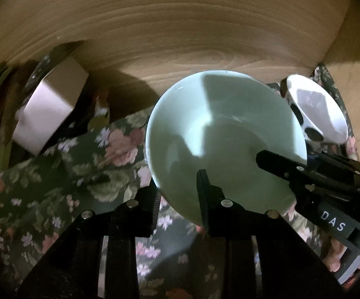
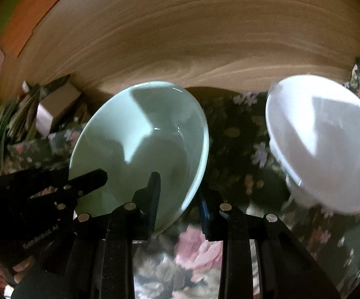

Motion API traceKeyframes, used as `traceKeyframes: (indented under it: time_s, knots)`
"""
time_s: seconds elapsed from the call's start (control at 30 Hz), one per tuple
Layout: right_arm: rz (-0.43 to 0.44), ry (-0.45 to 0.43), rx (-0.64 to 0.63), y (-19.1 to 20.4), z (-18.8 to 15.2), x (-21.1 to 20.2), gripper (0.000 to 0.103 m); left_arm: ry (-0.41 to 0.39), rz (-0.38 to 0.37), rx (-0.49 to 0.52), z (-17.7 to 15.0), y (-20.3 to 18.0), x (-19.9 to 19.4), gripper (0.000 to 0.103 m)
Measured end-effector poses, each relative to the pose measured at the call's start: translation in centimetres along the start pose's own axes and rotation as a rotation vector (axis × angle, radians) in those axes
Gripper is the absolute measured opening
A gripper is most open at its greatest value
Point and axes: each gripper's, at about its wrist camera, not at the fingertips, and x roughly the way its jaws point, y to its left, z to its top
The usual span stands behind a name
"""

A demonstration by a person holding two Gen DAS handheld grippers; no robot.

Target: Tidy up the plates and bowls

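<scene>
A pale green bowl (image 1: 226,137) is seen on a dark floral cloth (image 1: 55,174) before a wooden panel (image 1: 180,25). Its near rim is straddled by the left gripper (image 1: 180,203), one finger inside, one outside; whether it is clamped cannot be told. The right gripper (image 2: 180,206) is placed likewise on the opposite rim, its firmness equally unclear. A white bowl (image 2: 322,139) with dark spots outside is noted well to the right. A cardboard box (image 1: 47,109) is seen left.
</scene>
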Motion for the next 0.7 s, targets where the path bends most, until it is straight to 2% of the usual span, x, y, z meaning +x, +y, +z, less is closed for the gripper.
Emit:
traceKeyframes:
  time_s: [0.43, 0.53, 0.63, 0.7]
  knots:
    - [0.07, 0.029, -0.029, 2.9, -4.9, -1.6, 0.027, 0.058, 0.059, 0.041, -5.0, 1.3, -2.6, 0.028]
    - [0.078, 0.026, -0.029, 2.7, -5.0, -1.3, 0.03, 0.048, 0.063, 0.05, -5.0, 1.8, -2.8, 0.028]
    - [0.037, -0.004, -0.034, 2.2, -4.7, -2.2, 0.03, 0.013, 0.064, 0.053, -5.2, 1.9, -3.8, 0.028]
    - [0.044, -0.002, -0.026, 1.7, -4.0, -1.9, 0.03, 0.012, 0.057, 0.051, -4.8, 1.7, -3.6, 0.028]
